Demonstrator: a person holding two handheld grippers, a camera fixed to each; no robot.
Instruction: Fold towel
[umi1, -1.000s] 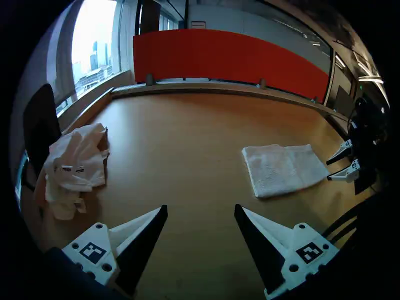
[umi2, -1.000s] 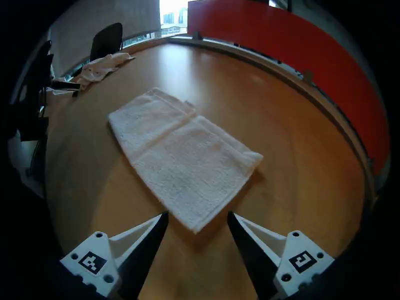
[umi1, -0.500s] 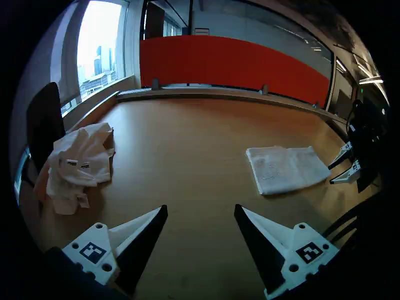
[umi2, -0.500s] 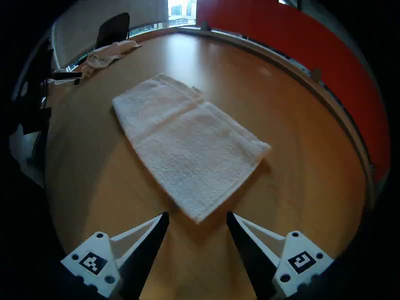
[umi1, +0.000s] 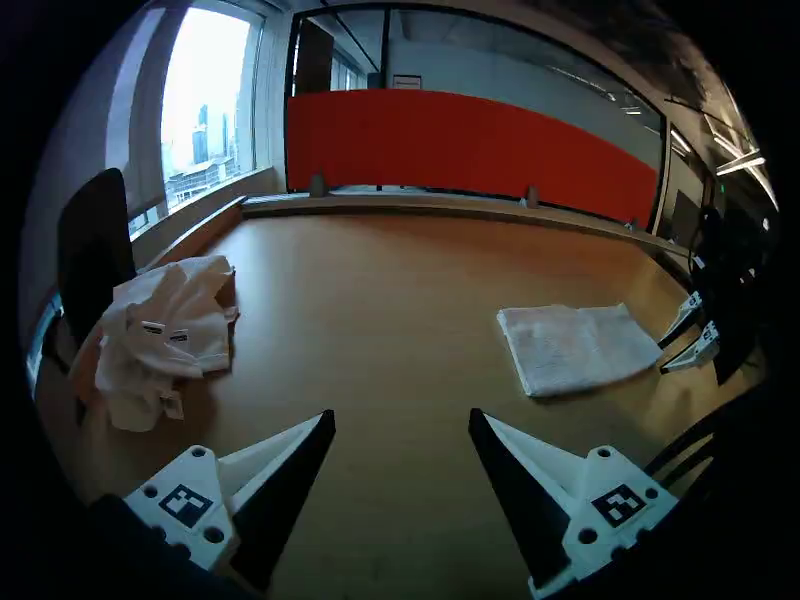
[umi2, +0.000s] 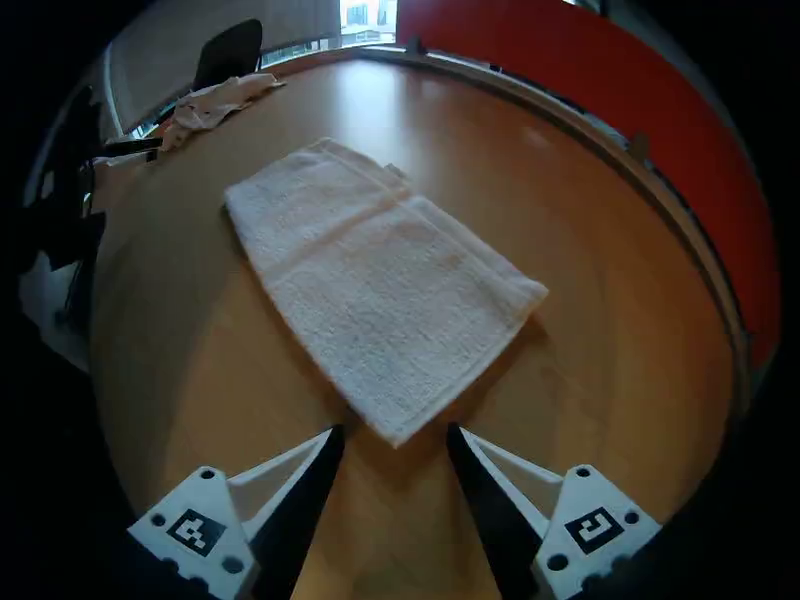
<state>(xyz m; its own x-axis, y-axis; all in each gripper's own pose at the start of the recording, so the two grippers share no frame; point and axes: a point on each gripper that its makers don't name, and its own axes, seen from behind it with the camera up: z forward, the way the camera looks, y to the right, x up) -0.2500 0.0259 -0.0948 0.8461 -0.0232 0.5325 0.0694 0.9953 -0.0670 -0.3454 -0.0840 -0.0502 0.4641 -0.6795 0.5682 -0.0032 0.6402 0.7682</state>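
A white folded towel (umi2: 380, 285) lies flat on the wooden table (umi2: 600, 330), its near corner pointing between my right gripper's fingers. My right gripper (umi2: 392, 440) is open, just short of that corner and not touching it. In the left gripper view the same towel (umi1: 575, 345) lies at the right, with the right gripper (umi1: 693, 335) at its far edge. My left gripper (umi1: 400, 425) is open over bare table (umi1: 380, 290), well away from the towel.
A crumpled heap of white cloth (umi1: 160, 335) lies at the table's left edge, also visible as the far cloth heap (umi2: 215, 100). A dark chair (umi1: 90, 255) stands behind it. A red partition (umi1: 470, 140) runs along the table's far side.
The left gripper has tilted up and back a little, so the table looks farther away. The right gripper has crept slightly closer to the towel's corner, its fingers a bit narrower.
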